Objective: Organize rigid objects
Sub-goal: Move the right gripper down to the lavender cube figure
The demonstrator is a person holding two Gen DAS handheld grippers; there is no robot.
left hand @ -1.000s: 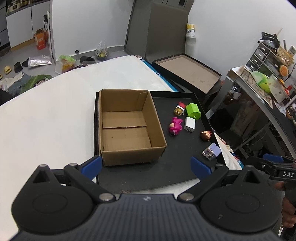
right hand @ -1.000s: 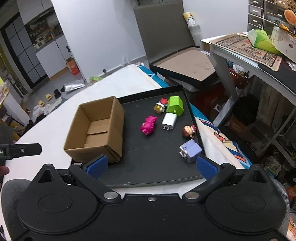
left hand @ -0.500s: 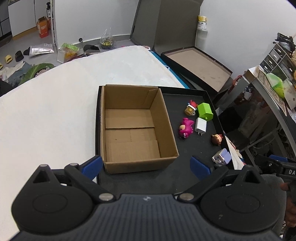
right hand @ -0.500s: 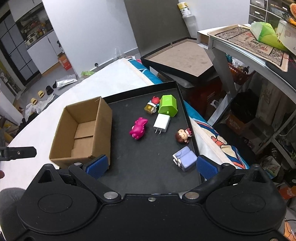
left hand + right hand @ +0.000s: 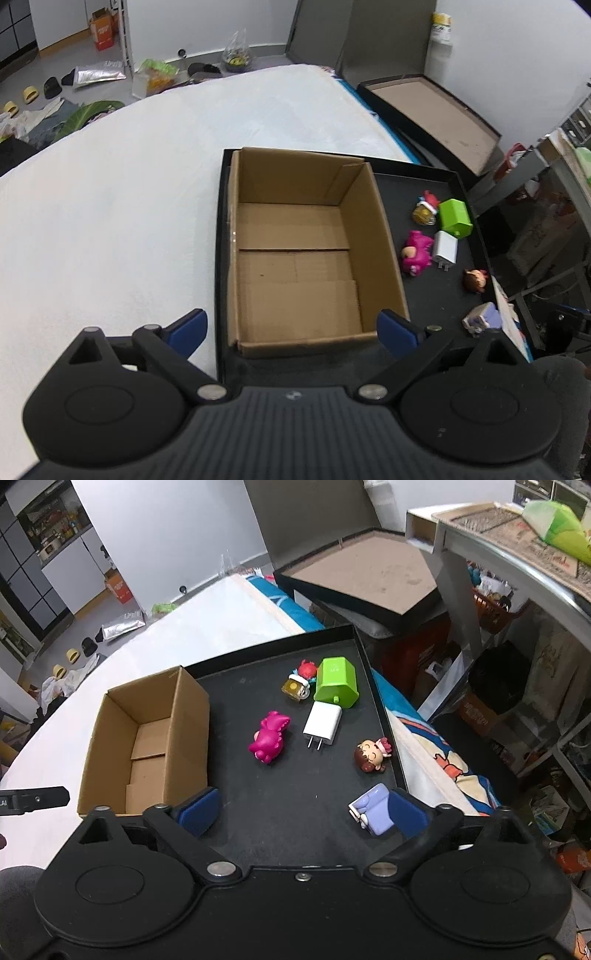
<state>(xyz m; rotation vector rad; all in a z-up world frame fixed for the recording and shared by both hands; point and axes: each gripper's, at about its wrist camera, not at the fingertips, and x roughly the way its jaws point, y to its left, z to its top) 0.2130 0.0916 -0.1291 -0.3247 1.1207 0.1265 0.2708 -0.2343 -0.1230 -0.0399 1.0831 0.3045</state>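
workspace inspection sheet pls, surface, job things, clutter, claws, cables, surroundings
surface: black tray on a white tabletop.
job's things: cardboard box open, nothing inside; on the tray beside it lie pink toy, white charger, green block, small red and yellow figure, brown-haired doll, lilac toy.
clutter: nothing seen on the tray besides these.
claws: left claw open, holding nothing; right claw open, holding nothing.
cables: nothing seen.
surroundings: shallow black box behind, grey desk to the right, shoes and bags on the floor.

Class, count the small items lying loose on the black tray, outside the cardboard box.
6: green block and red-capped toy farthest, pink toy, white charger, doll head, lilac toy nearest.
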